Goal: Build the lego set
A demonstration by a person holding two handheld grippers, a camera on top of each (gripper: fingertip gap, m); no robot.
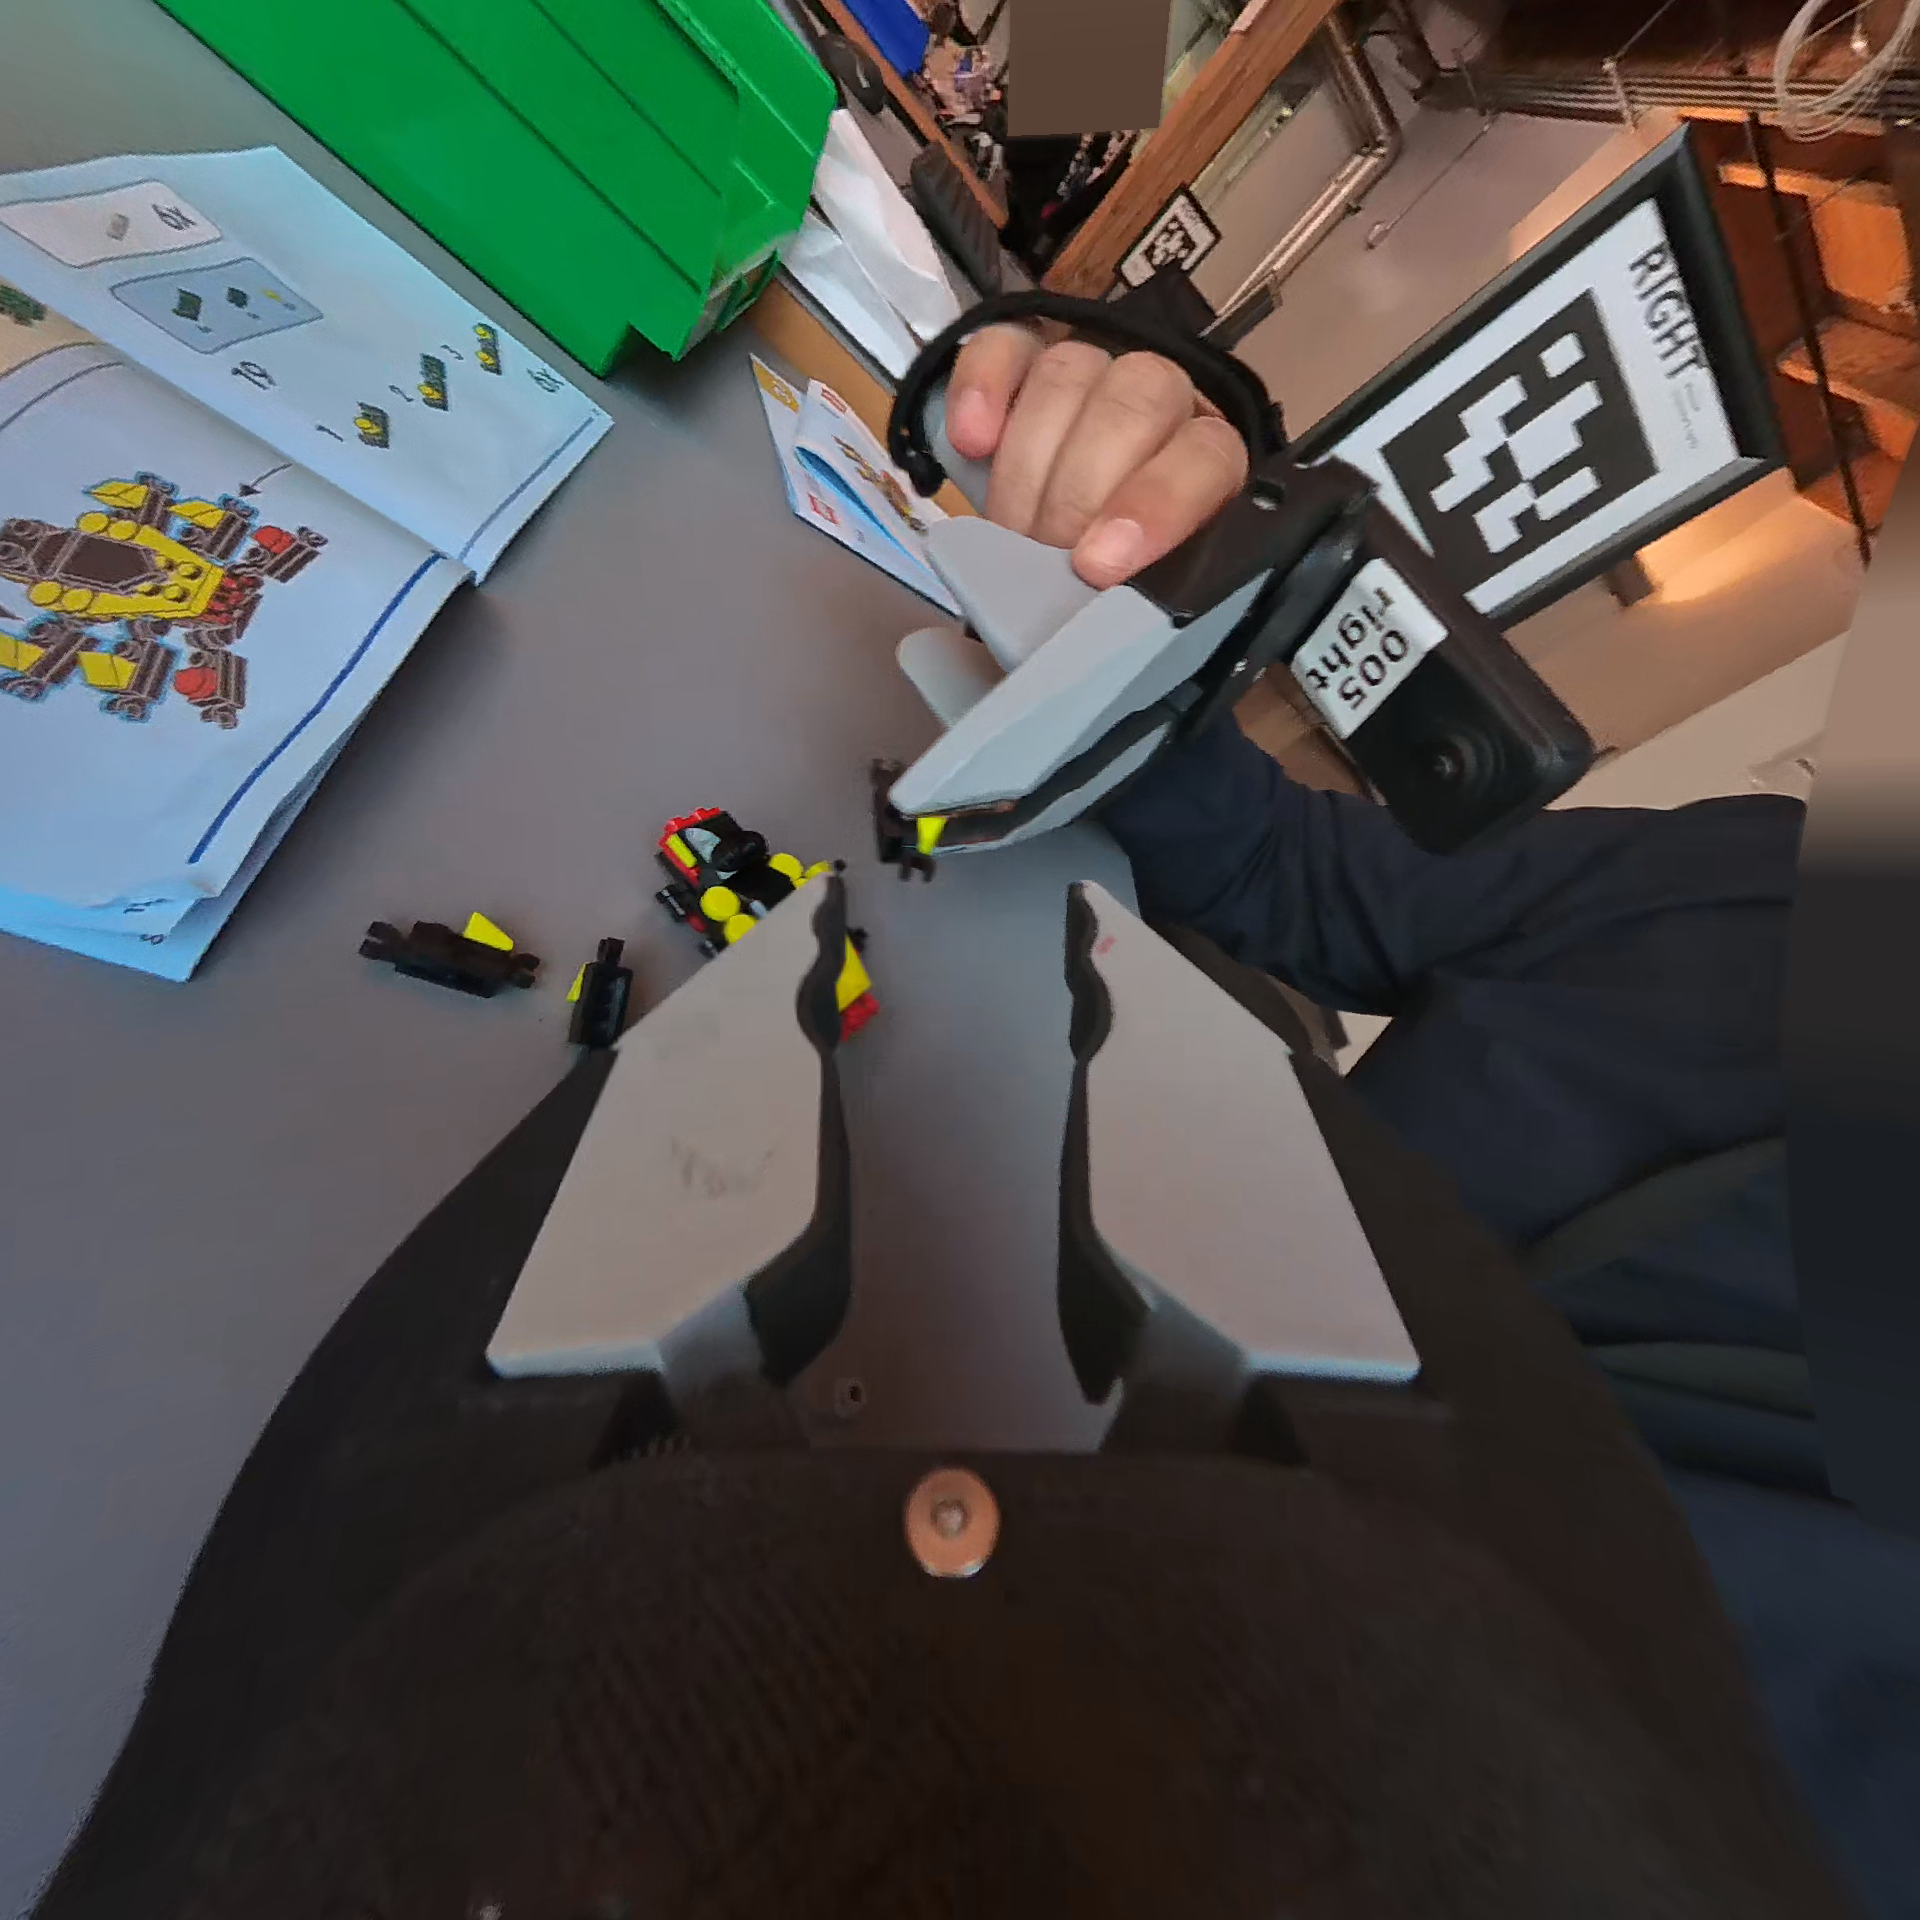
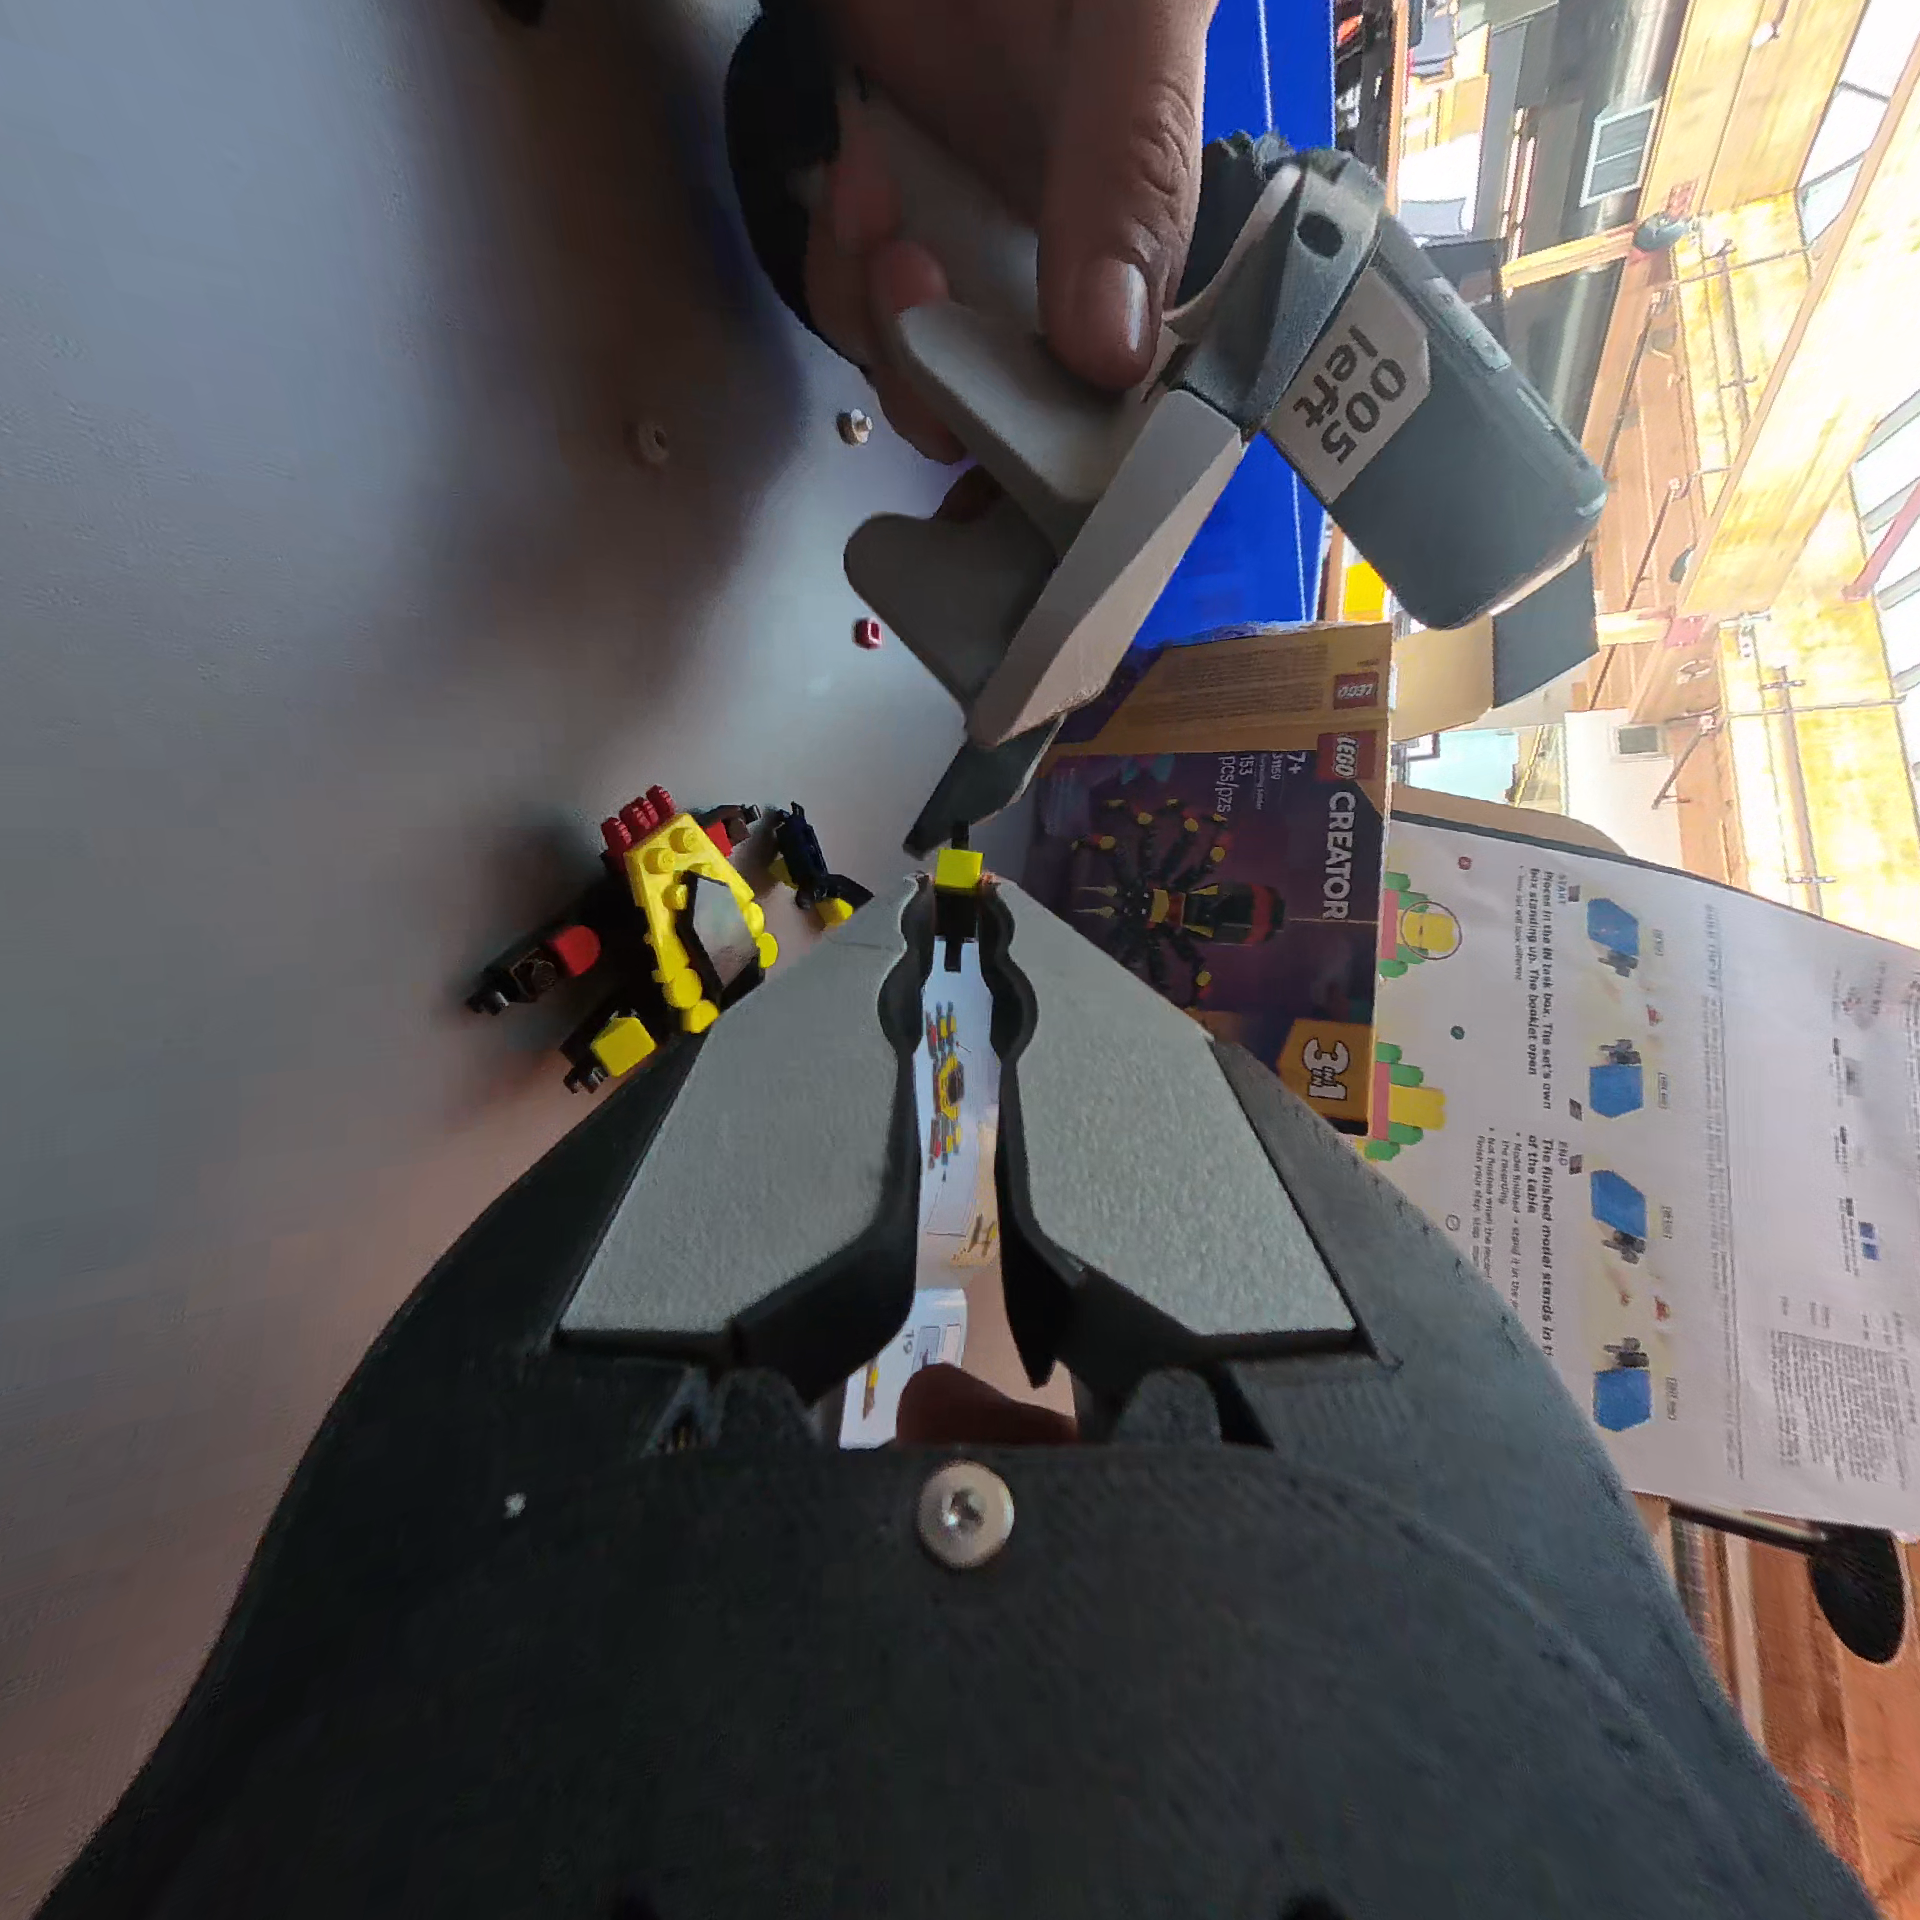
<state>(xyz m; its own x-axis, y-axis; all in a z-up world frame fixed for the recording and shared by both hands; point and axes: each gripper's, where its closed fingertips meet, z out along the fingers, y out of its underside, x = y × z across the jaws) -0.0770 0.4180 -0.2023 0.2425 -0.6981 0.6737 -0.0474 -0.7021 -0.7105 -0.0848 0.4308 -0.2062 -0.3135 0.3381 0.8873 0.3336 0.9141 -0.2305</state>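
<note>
The left gripper point(image 1: 951, 914) has its near finger sitting right over the spider body point(image 1: 743, 883), so the red and yellow bits on the near end are mostly covered. The little leg piece point(image 2: 956, 904) pinched in the right gripper point(image 2: 956, 899) is mostly buried between the pads; only a yellow cap and a dark sliver poke out. The open instruction booklet point(image 1: 208, 582) runs off the left edge of the left wrist view. The green bins point(image 1: 540, 156) get cut off at the top. The printed sheet point(image 2: 1662, 1195) at far right runs out of the right wrist view. The tiny red piece point(image 2: 868, 632) on the desk point(image 2: 312, 520) is too small to make out.
</note>
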